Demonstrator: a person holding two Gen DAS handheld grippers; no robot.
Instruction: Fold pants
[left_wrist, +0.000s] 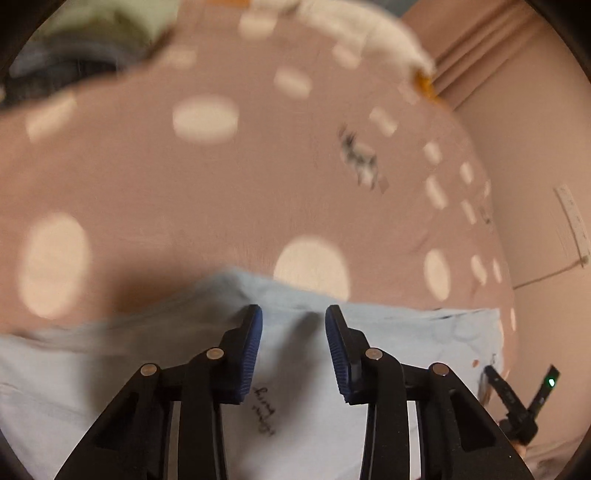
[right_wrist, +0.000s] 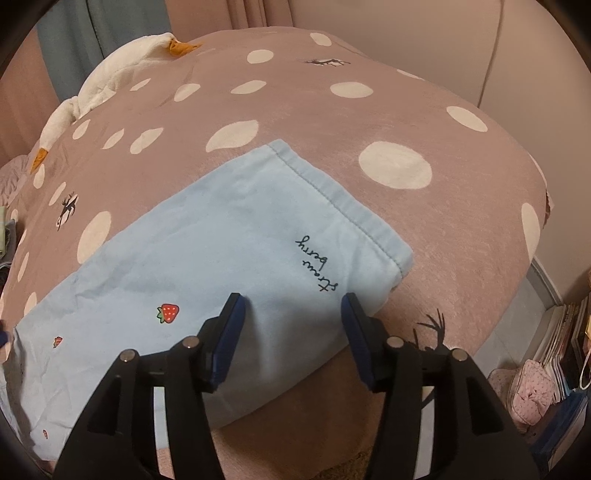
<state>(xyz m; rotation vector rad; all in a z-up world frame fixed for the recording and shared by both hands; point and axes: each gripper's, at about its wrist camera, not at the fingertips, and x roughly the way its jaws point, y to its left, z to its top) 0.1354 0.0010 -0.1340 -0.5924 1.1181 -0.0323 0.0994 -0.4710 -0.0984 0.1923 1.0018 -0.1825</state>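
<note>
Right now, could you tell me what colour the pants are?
Light blue pants, clearest in the right wrist view.

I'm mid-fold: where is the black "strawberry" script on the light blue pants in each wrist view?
Left wrist: the black handwritten script sits low in the centre, blurred, between the open left gripper fingers.
Right wrist: the script lies right of centre, near the pants' stitched hem.
Shared landmark: the white plush goose on the pink polka-dot bedspread.

A home bedroom. A bed (right_wrist: 461, 229) fills the room, covered in a dusty-pink blanket (right_wrist: 295, 122) with cream polka dots and small reindeer prints. A white plush goose (right_wrist: 107, 81) with an orange beak lies along its far edge. Pink curtains (right_wrist: 247, 14) hang behind. Beside the bed, books (right_wrist: 565, 339) stand in a row next to a pink quilted pouch (right_wrist: 528, 395).
</note>
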